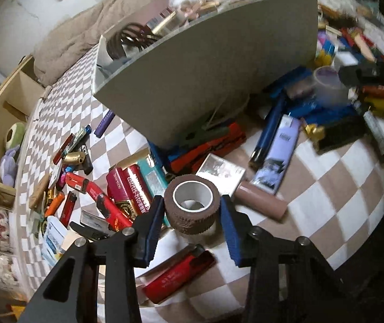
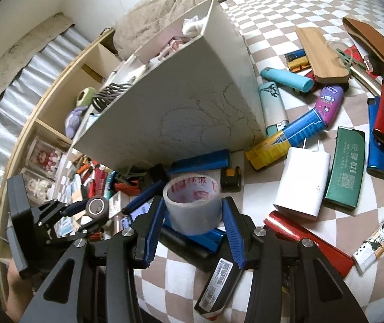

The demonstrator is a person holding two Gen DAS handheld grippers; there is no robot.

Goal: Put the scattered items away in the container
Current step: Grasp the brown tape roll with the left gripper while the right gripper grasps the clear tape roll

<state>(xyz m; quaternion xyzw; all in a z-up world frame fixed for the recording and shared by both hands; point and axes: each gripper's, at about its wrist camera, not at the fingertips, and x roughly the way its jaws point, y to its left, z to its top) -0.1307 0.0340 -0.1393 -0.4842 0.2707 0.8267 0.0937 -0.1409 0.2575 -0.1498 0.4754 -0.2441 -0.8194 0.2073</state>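
Observation:
My left gripper [image 1: 192, 207] is shut on a brown tape roll [image 1: 192, 188], its blue pads on either side, low over the lighters and small boxes. In the right wrist view the same brown tape roll [image 2: 98, 206] shows at the lower left. My right gripper [image 2: 192, 210] is shut on a clear tape roll with red print [image 2: 193, 204], just in front of the container. The container [image 1: 205, 80] is a tall white box with several items inside; its near wall [image 2: 178, 102] rises right behind both rolls.
Lighters, small boxes, a white charger [image 2: 302, 185] and a green case [image 2: 345, 172] lie scattered over the checkered cloth [image 1: 340, 183] around the box. A wooden shelf [image 2: 57, 86] with plush toys stands at the left. A beige blanket lies behind the box.

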